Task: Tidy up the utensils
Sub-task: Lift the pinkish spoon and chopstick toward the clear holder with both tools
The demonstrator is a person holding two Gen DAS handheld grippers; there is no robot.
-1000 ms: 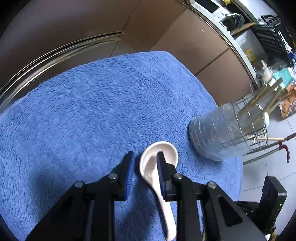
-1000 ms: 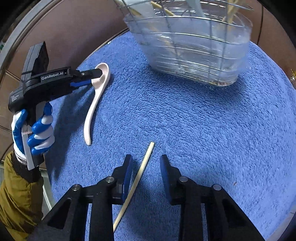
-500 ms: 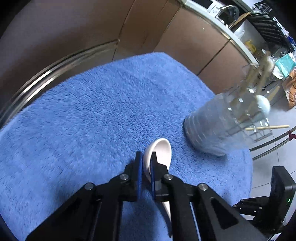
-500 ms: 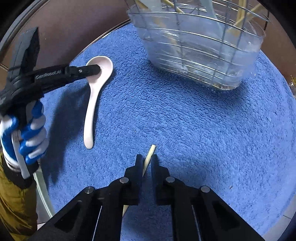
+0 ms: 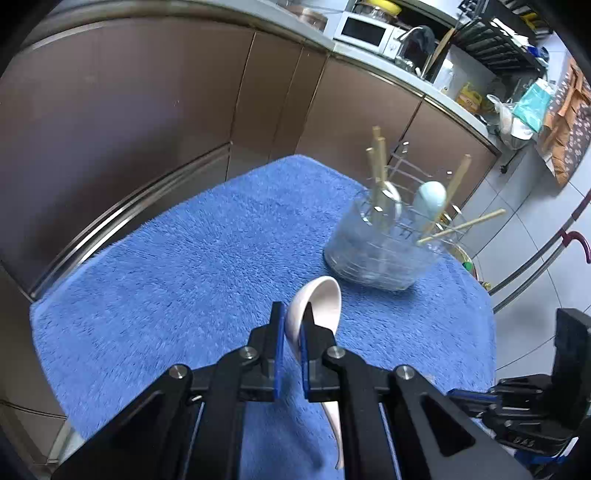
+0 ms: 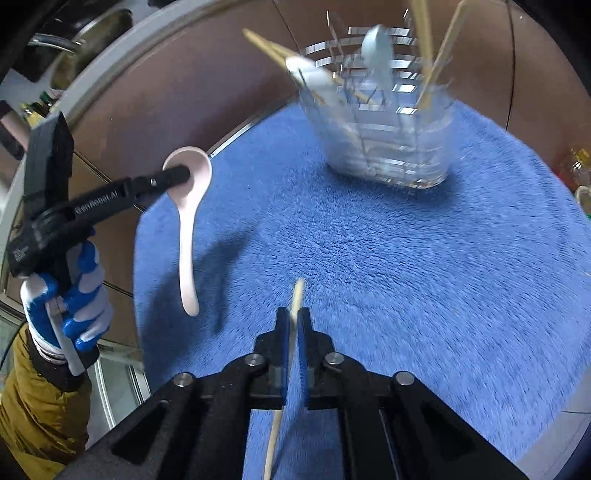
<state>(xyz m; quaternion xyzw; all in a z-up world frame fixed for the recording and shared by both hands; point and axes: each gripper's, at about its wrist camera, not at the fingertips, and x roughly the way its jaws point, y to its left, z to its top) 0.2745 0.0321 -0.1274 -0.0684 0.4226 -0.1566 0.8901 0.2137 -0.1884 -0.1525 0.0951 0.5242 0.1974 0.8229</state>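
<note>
Left gripper (image 5: 291, 325): black, blue-padded, clamped on the rim of the white spoon's bowl; a gloved hand (image 6: 68, 295) in blue and white with a mustard sleeve holds it.
White spoon (image 6: 188, 206): smooth, glossy ceramic with a deep bowl, lifted clear of the towel, handle hanging down, its shadow on the pile beneath.
Blue towel (image 5: 177, 266): thick, fluffy, covering the tabletop; bare in the middle, between the grippers and the holder.
Right gripper (image 6: 293, 328): closed on a thin, pale wooden chopstick (image 6: 297, 295), whose tip pokes out past the pads.
Utensil holder (image 5: 380, 254): far right on the towel, clear ribbed plastic inside a wire frame; holds upright chopsticks and a pale blue spoon (image 5: 428, 199).
Behind: brown cabinet fronts (image 5: 155, 96) with a metal trim; a white microwave (image 5: 365, 29) on the cluttered far counter.
</note>
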